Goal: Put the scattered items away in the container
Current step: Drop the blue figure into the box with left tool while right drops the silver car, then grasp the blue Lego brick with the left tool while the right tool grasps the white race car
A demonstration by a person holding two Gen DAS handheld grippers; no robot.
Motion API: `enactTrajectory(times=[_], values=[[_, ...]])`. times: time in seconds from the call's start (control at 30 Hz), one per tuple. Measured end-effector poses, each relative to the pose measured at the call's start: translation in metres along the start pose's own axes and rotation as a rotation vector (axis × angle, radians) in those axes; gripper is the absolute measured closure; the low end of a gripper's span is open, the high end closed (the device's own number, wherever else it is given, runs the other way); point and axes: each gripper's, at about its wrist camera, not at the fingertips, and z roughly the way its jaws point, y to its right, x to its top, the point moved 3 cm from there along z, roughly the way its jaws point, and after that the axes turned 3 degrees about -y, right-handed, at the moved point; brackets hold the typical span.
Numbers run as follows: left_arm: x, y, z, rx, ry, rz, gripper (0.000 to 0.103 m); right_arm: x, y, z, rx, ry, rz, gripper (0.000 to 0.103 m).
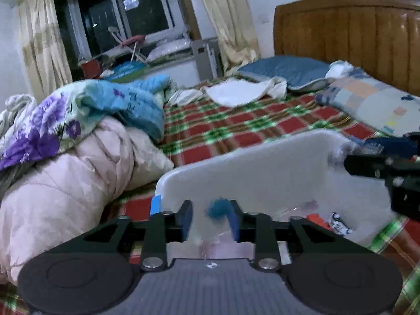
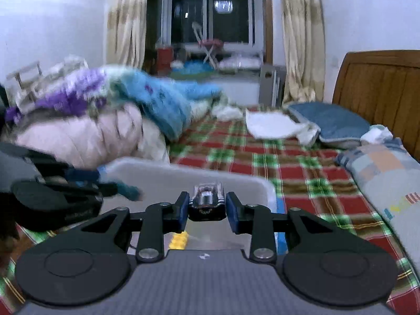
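While both my grippers hung over the white container, which sat on the red-and-green plaid blanket, my left gripper stood partly open with clear gaps on each side of a fuzzy teal pom-pom. The pom-pom lay between the blue pads in that view, blurred, and touched neither of them; from the right wrist camera it showed as a teal smear just off the tips of the left gripper, above the bin's near rim. Whether it hung free or lay against the bin I could not tell.

My right gripper was also partly open. A small black toy car sat between its pads, nose toward the camera, with a sliver of space on both sides, so I could not say the pads pressed it.

Inside the container, in the left view, lay an orange piece and a small black-and-white toy car near the right wall. A yellow studded brick showed below my right gripper's left finger.

Beyond the bin, a heap of bedding rose on the left, a blue pillow lay near the wooden headboard, and a dark window stood between pale curtains.
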Motion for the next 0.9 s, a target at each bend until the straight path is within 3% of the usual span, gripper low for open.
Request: enactTrajectory(times=[0.07, 0.13, 0.63, 0.8, 0.9], values=[[-0.003, 0.002, 0.001, 0.009, 0.002, 0.017, 0.035, -0.004, -0.005, 0.007, -0.013, -0.022, -0.043, 0.044], [-0.004, 0.005, -0.001, 0.032, 0.021, 0.049, 0.028, -0.007, -0.007, 0.005, -0.034, -0.007, -0.074, 0.037], [-0.022, 0.007, -0.065, 0.016, 0.081, 0.027, 0.028, -0.014, -0.014, -0.055, -0.037, 0.055, -0.057, 0.032], [-0.059, 0.021, -0.098, -0.028, 0.097, -0.007, 0.027, -0.040, -0.014, -0.083, -0.043, 0.050, -0.081, 0.029], [-0.097, 0.041, -0.107, -0.078, 0.040, 0.005, 0.027, -0.064, -0.016, -0.093, -0.037, 0.009, -0.088, 0.029]])
